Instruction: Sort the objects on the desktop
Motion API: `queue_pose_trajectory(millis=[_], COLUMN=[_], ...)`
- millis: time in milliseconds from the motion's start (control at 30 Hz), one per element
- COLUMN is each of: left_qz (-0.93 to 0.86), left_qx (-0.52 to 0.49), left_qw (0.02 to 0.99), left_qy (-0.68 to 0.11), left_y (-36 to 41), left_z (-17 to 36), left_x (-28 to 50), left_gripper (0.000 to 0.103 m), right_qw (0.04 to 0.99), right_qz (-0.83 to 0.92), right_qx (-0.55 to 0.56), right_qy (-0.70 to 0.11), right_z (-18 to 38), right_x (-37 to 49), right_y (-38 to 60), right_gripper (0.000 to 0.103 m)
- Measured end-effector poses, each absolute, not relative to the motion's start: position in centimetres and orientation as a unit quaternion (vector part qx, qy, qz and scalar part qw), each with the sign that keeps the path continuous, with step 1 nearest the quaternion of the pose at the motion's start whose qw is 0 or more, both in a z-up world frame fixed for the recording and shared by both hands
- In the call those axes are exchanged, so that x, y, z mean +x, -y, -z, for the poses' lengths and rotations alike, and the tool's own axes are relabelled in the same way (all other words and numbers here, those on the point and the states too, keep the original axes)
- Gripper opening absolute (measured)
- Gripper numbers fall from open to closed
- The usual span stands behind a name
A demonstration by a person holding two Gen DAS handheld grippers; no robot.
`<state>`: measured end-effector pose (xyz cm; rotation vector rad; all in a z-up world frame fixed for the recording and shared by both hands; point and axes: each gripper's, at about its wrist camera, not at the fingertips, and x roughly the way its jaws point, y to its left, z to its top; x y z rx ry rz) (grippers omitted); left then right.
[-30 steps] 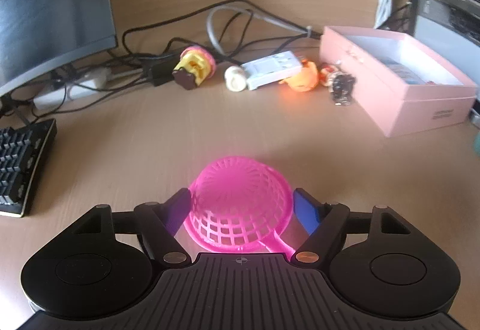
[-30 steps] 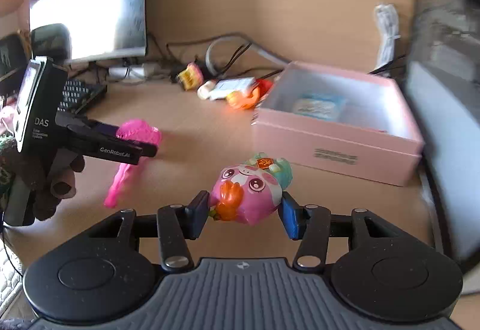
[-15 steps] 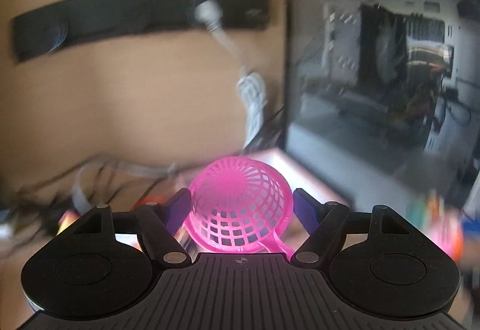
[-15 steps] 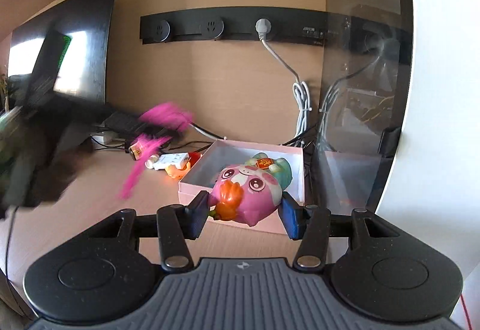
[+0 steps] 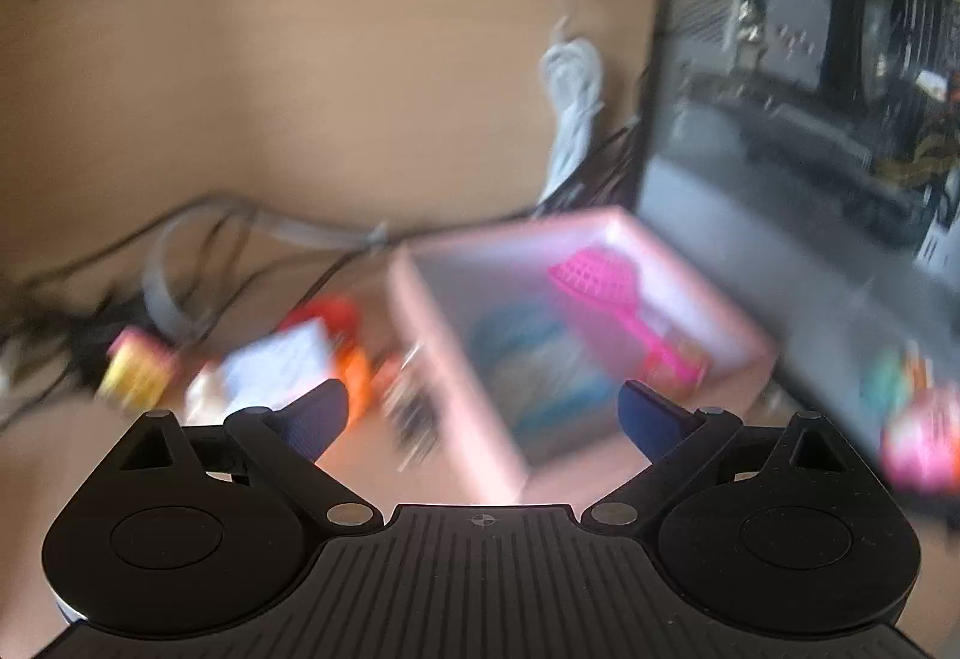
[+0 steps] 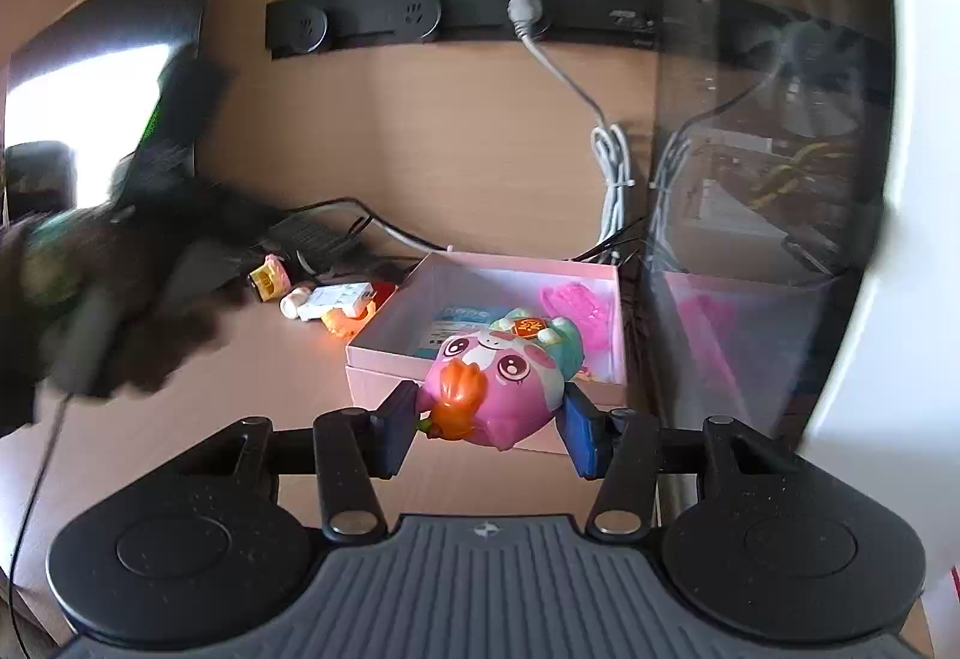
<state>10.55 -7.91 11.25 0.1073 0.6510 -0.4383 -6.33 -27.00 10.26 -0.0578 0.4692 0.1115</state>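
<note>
My left gripper (image 5: 483, 407) is open and empty, held above the near left corner of the pink box (image 5: 456, 353). The pink mesh strainer (image 5: 600, 287) lies inside the box at its far right; it also shows in the right wrist view (image 6: 579, 308). My right gripper (image 6: 489, 422) is shut on a pink round toy animal (image 6: 498, 389) with an orange beak, held in front of the pink box (image 6: 384, 368). The left view is blurred by motion.
Small toys and a white packet (image 6: 336, 299) lie left of the box among cables. A dark PC case (image 6: 750, 215) stands right of the box. A monitor (image 6: 108, 89) stands at the left. A socket strip (image 6: 456, 14) runs along the back wall.
My left gripper opened and let the pink strainer go into the box, then pulled back to the left. My right gripper with the toy stayed in front of the box.
</note>
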Motion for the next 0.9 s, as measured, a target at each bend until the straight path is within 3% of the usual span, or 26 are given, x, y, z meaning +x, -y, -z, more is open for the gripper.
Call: queue_pose_trajectory(millis=[133,300,467,567,633,900], left_qz=[0.198,0.174,0.168,0.176,0.176,0.107], left_qx=[0.045,0.036,0.009,-0.001,0.001,-0.045], left_qw=[0.925,0.916,0.920,0.922,0.923,0.936], left_qy=[-0.321,-0.360,-0.354,-0.346,-0.343,-0.331], left_y=[3.4,-0.7,-2.9,-3.3,-3.3,-6.3], left_z=[-9.8,-7.5,-7.3,-7.4,-7.3,-5.2], left_x=[6.9,4.7,4.4,4.2,4.4,8.0], left_gripper=[0.102,0.102,0.102,0.103,0.103,0.103], right_qw=[0.969,0.980,0.980,0.973,0.966,0.953], right_qz=[-0.042,-0.011,0.009,0.031,0.043,-0.018], right_qx=[-0.042,-0.021,-0.006,-0.017,-0.024,-0.004], right_qy=[-0.238,-0.198,-0.199,-0.230,-0.253,-0.304], right_z=[-10.8,-15.5,-18.6,-17.5,-15.9,-11.5], right_x=[-5.7,-4.8,0.7,5.4,8.1,12.0], right_y=[26.5,27.3,26.5,25.9,25.5,20.3], right_gripper=[0.050,0.050,0.050,0.052,0.065,0.065])
